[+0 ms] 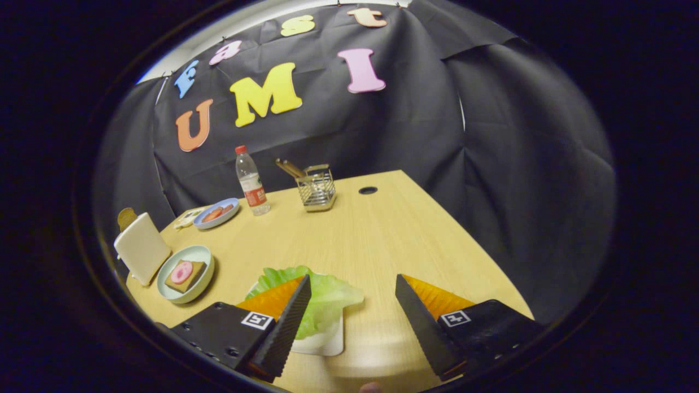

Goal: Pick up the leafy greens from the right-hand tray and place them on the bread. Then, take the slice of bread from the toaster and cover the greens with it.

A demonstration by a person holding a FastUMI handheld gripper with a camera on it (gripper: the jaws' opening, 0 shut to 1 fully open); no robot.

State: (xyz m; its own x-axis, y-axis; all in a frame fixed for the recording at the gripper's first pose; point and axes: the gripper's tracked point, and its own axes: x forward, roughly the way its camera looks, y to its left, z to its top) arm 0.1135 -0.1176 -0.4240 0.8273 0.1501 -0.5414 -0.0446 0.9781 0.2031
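My gripper [352, 279] hangs open above the wooden table, nothing between its fingers. The leafy greens [327, 297] lie on a white tray [323, 344], partly hidden behind the left finger, with one leaf edge reaching into the gap. Further left, a slice of bread [192, 278] topped with a pink round slice rests on a pale green plate [197, 295]. Beside that plate stands a white toaster [142, 248], and a brown slice of bread [126, 217] pokes out of its far end.
At the back left of the table [371, 234] are a blue plate [217, 214] holding red food pieces, a plastic water bottle [252, 183] and a wire basket [317, 190] with utensils. A cable hole [367, 190] sits near the far edge.
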